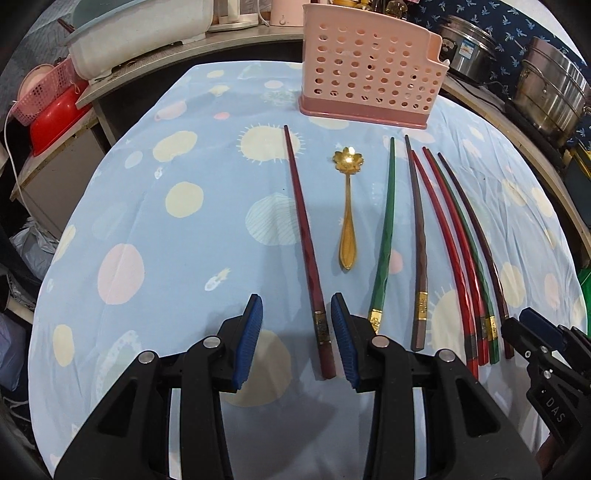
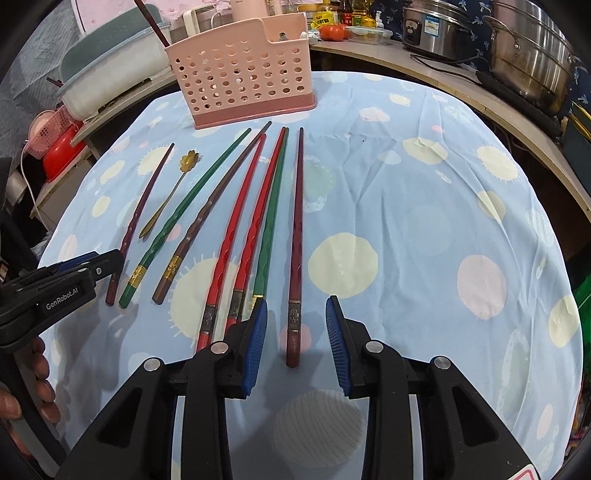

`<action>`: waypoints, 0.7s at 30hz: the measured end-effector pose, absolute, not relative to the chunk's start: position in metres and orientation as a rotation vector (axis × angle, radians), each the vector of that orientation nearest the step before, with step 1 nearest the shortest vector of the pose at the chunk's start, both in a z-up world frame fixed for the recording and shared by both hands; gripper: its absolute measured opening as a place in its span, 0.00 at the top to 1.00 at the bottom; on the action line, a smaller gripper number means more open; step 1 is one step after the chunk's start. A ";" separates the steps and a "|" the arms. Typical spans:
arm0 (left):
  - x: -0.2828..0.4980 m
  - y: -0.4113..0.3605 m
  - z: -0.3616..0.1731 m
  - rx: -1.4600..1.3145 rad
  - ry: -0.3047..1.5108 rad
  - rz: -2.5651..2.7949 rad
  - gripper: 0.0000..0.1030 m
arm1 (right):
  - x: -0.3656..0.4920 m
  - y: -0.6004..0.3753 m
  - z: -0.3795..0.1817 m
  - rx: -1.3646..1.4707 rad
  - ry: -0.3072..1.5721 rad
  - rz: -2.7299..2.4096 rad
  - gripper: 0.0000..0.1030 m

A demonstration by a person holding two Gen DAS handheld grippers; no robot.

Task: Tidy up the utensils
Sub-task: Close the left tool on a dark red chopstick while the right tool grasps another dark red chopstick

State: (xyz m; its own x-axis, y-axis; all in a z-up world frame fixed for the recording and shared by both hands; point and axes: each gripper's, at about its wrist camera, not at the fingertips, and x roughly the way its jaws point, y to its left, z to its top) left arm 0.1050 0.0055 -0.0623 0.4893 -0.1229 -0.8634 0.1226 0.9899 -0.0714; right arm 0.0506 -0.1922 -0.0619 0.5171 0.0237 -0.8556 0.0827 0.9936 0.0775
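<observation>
Several chopsticks and a gold flower-bowl spoon [image 1: 347, 206] [image 2: 170, 195] lie side by side on the blue spotted tablecloth [image 1: 147, 221]. A pink perforated utensil holder [image 1: 369, 74] [image 2: 243, 74] stands behind them. My left gripper [image 1: 295, 299] is open, low over the cloth, straddling the butt end of the leftmost dark red chopstick [image 1: 306, 240], which lies close to the right pad. My right gripper [image 2: 296, 301] is open around the butt end of the rightmost dark red chopstick [image 2: 295, 258], with gaps on both sides. Red, green and brown chopsticks lie between these two.
Steel pots [image 1: 550, 92] [image 2: 528, 55] sit on the counter at the right. A white lidded container [image 1: 140, 33] and a red basin [image 1: 55, 118] are at the left. A hand [image 2: 40, 369] holds the left gripper. Bare cloth stretches right of the chopsticks.
</observation>
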 end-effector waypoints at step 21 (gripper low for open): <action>0.097 0.001 -0.070 0.041 1.020 -0.157 0.81 | 0.047 -0.193 -0.071 0.086 1.034 -0.044 0.85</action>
State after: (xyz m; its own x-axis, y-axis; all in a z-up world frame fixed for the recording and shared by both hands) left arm 0.0969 0.0006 -0.0699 0.5130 -0.1120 -0.8511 0.1499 0.9879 -0.0396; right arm 0.0471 -0.1934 -0.0708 0.5112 0.0038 -0.8595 0.0770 0.9958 0.0502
